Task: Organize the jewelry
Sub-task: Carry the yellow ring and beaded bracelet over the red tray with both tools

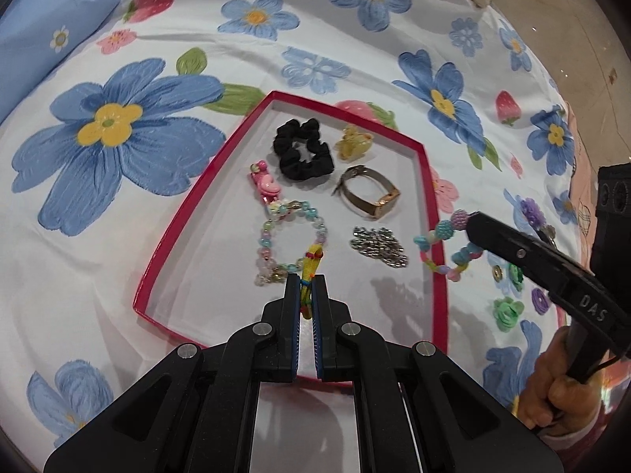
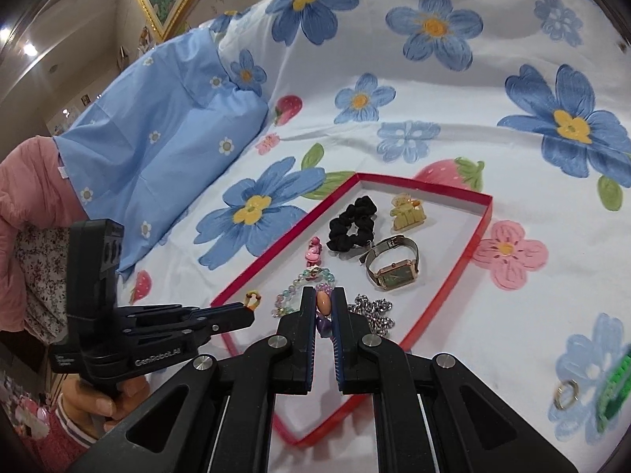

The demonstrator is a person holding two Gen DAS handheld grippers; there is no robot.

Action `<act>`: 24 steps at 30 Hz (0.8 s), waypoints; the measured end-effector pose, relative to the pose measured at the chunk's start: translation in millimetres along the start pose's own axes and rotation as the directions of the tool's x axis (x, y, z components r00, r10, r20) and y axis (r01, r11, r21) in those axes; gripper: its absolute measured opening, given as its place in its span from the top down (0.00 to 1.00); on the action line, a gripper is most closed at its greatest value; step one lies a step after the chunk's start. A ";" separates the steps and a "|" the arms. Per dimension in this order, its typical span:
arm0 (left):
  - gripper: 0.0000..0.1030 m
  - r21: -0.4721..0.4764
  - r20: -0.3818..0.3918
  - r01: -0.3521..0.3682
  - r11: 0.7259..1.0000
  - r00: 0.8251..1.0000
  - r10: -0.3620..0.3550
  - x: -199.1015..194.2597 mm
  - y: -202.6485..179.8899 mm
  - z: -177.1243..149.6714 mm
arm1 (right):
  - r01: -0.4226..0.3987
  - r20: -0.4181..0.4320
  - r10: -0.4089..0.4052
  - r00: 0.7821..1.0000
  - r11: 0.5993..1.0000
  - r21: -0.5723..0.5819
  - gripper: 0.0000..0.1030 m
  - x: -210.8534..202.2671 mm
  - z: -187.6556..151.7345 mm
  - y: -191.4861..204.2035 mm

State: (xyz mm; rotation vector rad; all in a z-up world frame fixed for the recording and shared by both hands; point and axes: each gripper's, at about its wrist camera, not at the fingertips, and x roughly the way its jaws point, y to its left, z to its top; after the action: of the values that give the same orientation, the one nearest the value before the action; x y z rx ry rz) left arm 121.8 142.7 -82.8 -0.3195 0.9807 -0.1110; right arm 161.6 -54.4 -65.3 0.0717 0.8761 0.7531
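A red-rimmed shallow box (image 1: 189, 213) lies on the flowered bedsheet and holds a black scrunchie (image 1: 303, 153), a yellow hair claw (image 1: 353, 142), a watch (image 1: 368, 192), a pink clip (image 1: 265, 185), a pastel bead bracelet (image 1: 290, 236) and a silver chain pile (image 1: 379, 245). My left gripper (image 1: 307, 287) is shut on a small rainbow ribbon loop (image 1: 311, 262) above the box's near half. My right gripper (image 2: 324, 307) is shut on a colourful bead bracelet (image 1: 447, 246), held over the box's right rim; its beads (image 2: 324, 302) show between the jaws.
Loose pieces lie on the sheet right of the box: green and purple flower charms (image 1: 508, 311), a metal ring (image 2: 566, 394) and a green item (image 2: 615, 390). A blue pillow (image 2: 157, 146) lies at the far left. The box (image 2: 479, 232) has free floor near its front.
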 end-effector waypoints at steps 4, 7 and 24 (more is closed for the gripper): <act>0.96 -0.014 -0.019 -0.012 1.000 1.000 0.012 11.7 7.7 1.2 | 0.003 -0.042 -0.002 0.999 1.000 0.005 0.93 22.0 -1.4 -4.2; 0.96 -0.028 -0.039 -0.017 0.999 0.999 0.016 21.0 13.5 -0.2 | 0.006 -0.075 -0.006 0.997 1.000 -0.003 0.93 34.1 -6.7 -4.2; 0.87 -0.039 -0.079 -0.041 0.998 0.996 0.038 36.9 19.9 -3.2 | 0.019 -0.211 -0.030 0.977 0.998 -0.053 0.92 66.1 -26.0 -2.0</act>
State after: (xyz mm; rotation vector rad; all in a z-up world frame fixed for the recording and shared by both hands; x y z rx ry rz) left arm 138.6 152.2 -120.1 -0.3344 1.0675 -0.0682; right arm 170.8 -20.9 -127.2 -0.0656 1.0581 0.7684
